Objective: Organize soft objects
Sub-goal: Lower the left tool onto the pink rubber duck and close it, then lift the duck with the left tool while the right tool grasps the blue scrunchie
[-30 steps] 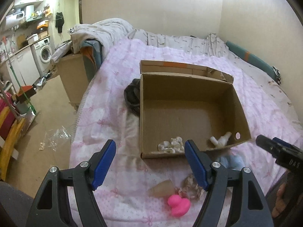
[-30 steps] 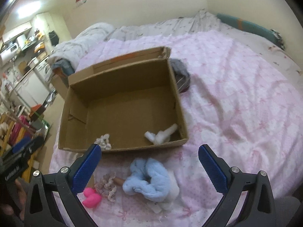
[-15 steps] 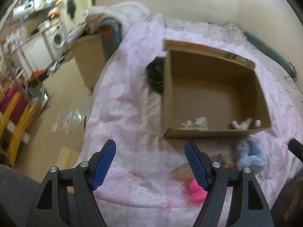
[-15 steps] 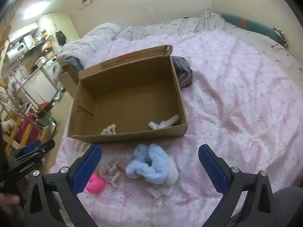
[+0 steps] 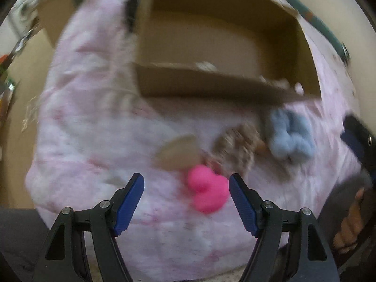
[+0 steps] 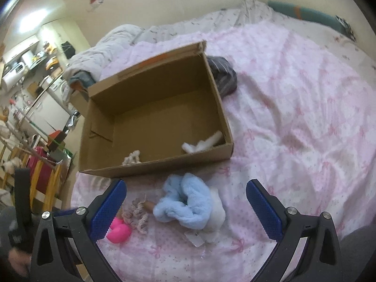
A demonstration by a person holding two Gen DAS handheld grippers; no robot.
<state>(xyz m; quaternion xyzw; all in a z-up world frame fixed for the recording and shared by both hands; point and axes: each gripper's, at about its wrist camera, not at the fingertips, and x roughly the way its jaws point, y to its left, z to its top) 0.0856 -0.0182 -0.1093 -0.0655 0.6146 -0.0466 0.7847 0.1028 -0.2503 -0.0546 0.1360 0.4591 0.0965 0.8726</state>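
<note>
Both my jaws released above the soft things on the bed.

My left gripper (image 5: 185, 202) gapes over the pink duck (image 5: 208, 191), not touching it. My right gripper (image 6: 185, 209) hangs wide over the blue scrunchie (image 6: 185, 203). Beyond lies the cardboard box (image 6: 150, 164) on the pink bedspread (image 6: 293, 117), two white pieces inside.

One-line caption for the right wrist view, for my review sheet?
Open right gripper above a blue fluffy toy and pink duck on the pink bedspread, near an open cardboard box.

Matt cardboard box (image 6: 164, 108), fluffy blue cloth (image 6: 185, 202), prob. smooth rubber pink duck (image 5: 208, 193), cotton bedsheet (image 6: 293, 108).
</note>
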